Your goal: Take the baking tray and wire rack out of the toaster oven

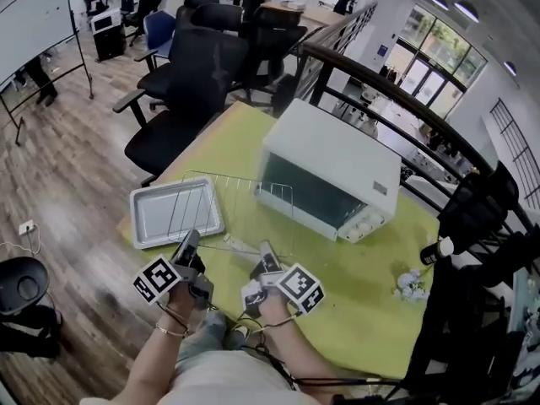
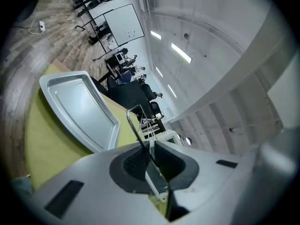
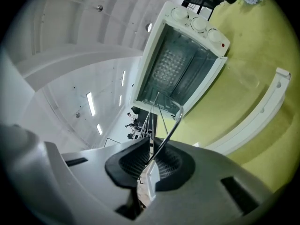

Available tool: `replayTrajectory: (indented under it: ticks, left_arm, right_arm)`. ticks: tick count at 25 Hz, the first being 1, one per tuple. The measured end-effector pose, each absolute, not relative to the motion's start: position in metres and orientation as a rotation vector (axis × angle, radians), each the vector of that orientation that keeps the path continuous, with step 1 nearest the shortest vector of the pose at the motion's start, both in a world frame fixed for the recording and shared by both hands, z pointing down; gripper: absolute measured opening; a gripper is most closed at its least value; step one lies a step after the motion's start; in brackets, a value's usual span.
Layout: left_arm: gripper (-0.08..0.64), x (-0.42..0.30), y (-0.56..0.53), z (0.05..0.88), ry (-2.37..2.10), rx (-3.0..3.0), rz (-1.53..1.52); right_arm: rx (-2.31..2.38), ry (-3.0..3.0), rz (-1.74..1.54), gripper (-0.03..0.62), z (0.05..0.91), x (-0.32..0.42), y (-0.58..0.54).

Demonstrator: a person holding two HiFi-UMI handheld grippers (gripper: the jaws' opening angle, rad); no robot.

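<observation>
Both grippers hold the wire rack off the yellow-green table, between the baking tray and the toaster oven. My left gripper is shut on the rack's near edge rod, and my right gripper is shut on the same edge further right. The silver baking tray lies flat on the table at the left, and it also shows empty in the left gripper view as the tray. The white toaster oven stands beyond the rack. In the right gripper view, the oven is open with its door folded down.
The table carries a crumpled paper at the right. A black railing runs behind the oven, and a dark bottle with a white cap stands by it. Black office chairs crowd the far left corner.
</observation>
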State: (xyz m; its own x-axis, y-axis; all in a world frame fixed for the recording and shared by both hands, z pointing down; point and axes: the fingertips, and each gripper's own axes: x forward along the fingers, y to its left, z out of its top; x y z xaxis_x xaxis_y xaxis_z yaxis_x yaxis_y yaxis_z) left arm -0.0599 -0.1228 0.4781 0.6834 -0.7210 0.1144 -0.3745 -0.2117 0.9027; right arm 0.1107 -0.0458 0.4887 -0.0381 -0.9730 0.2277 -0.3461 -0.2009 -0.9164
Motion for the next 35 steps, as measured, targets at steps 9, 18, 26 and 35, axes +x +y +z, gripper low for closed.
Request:
replayTrajectory:
  ticks: [9, 18, 26, 35]
  left_arm:
    - [0.029, -0.138, -0.131, 0.482, -1.03, 1.748, -0.509]
    - [0.029, -0.199, -0.134, 0.495, -1.157, 1.663, -0.58]
    - [0.029, -0.235, -0.145, 0.505, -1.216, 1.607, -0.602]
    - [0.028, -0.253, -0.163, 0.521, -1.231, 1.566, -0.588]
  right_arm:
    - [-1.51, 1.58, -1.37, 0.018, 0.492, 0.043, -0.083]
    - [-1.44, 1.703, -1.47, 0.018, 0.505, -0.012, -0.111]
    - [-1.41, 1.745, -1.544, 0.018, 0.515, -0.048, -0.129]
    - [-1.42, 1.757, -1.587, 0.021, 0.53, -0.065, -0.147]
